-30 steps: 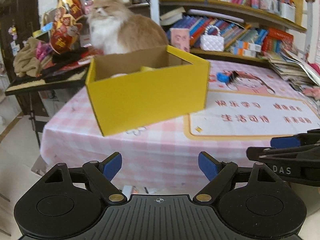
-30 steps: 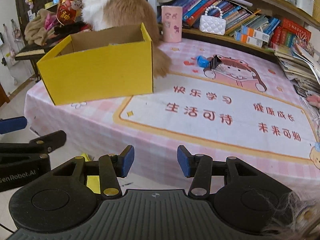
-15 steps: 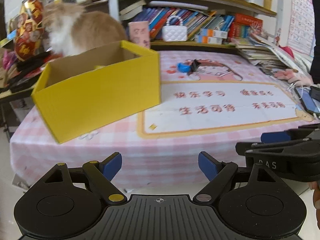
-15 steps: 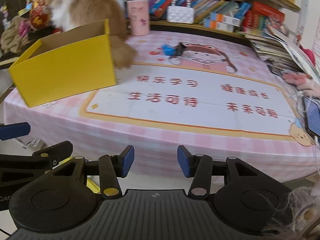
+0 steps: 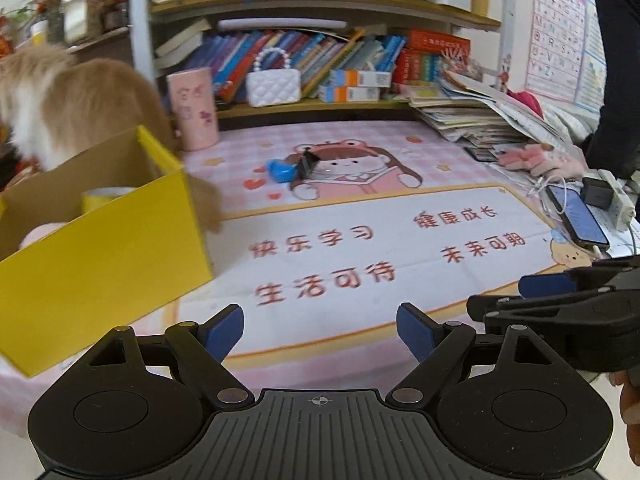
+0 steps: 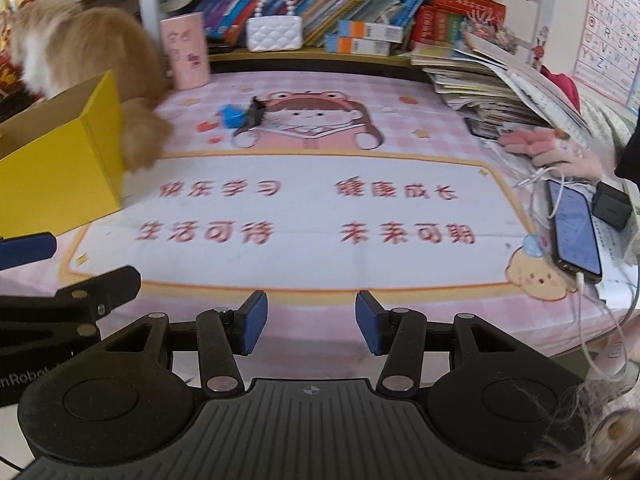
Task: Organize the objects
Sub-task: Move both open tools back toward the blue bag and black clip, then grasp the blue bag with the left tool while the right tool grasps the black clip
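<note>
A yellow cardboard box (image 5: 100,256) stands open on the left of the pink table mat (image 5: 400,240); it also shows in the right wrist view (image 6: 56,176). A yellow tape roll (image 5: 106,196) and something pink lie inside it. A small blue object (image 5: 280,170) and a black clip (image 5: 308,162) lie together at mid-table; they also show in the right wrist view, blue object (image 6: 232,116), clip (image 6: 254,114). My left gripper (image 5: 320,334) is open and empty over the near table edge. My right gripper (image 6: 308,322) is open and empty beside it.
A fluffy cat (image 5: 80,96) sits behind the box. A pink cup (image 5: 194,110) and white purse (image 5: 274,82) stand at the back by bookshelves. Stacked papers (image 5: 472,120), a phone (image 5: 578,218) with cables and a charger (image 5: 598,192) crowd the right edge. A person's hand (image 6: 560,152) rests there.
Both grippers have swung to the right and come closer to the table. The box now sits at the left of each view and the phone side has come into sight.
</note>
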`<state>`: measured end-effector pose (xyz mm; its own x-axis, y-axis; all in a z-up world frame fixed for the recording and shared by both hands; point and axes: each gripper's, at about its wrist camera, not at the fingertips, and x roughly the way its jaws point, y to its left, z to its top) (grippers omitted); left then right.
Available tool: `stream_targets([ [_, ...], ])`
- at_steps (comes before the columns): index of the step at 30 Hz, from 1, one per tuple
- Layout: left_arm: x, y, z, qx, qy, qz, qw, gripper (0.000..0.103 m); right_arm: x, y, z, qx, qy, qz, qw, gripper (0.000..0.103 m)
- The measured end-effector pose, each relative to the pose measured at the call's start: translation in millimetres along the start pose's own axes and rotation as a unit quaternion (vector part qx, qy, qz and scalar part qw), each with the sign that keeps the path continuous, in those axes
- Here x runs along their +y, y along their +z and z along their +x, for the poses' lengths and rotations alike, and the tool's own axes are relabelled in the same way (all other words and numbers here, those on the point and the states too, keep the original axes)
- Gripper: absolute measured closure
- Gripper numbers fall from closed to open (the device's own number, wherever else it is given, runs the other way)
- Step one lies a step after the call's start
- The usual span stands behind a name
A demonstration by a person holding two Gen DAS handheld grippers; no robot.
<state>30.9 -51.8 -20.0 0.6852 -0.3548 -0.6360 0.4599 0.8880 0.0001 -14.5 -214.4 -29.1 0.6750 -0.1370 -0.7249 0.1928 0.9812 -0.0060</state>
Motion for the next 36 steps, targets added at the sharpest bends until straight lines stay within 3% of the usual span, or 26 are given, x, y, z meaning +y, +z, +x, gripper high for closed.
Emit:
stream_targets([
  [13,-15.7,49.8,51.0,-0.019,0.022,-0.038,0.9988,0.017,-43.4,62.6,43.0,-0.018,0.012,-0.023,0.999,0.051],
  [26,-9.9,89.1,94.5,-0.014,0.089,-0.077,0.9929,0.019,-59.3,116.5,100.9,-0.017,0.072,-0.046,0.996,0.051],
  [30,-5.6,109.7,110.8,-0.023,0.106,-0.088,0.9902,0.037,-63.6,134.7,116.5,-0.023,0.081,-0.038,0.996,0.051],
  [33,4.4,125.5,127.7,-0.02,0.119,-0.11,0.9866,0.046,-63.3,147.5,129.1,-0.031,0.093,-0.048,0.994,0.051],
  [36,19.5,138.7,140.1,-0.017,0.126,-0.144,0.9814,0.048,-56.2,158.9,144.0,-0.036,0.119,-0.073,0.989,0.051],
])
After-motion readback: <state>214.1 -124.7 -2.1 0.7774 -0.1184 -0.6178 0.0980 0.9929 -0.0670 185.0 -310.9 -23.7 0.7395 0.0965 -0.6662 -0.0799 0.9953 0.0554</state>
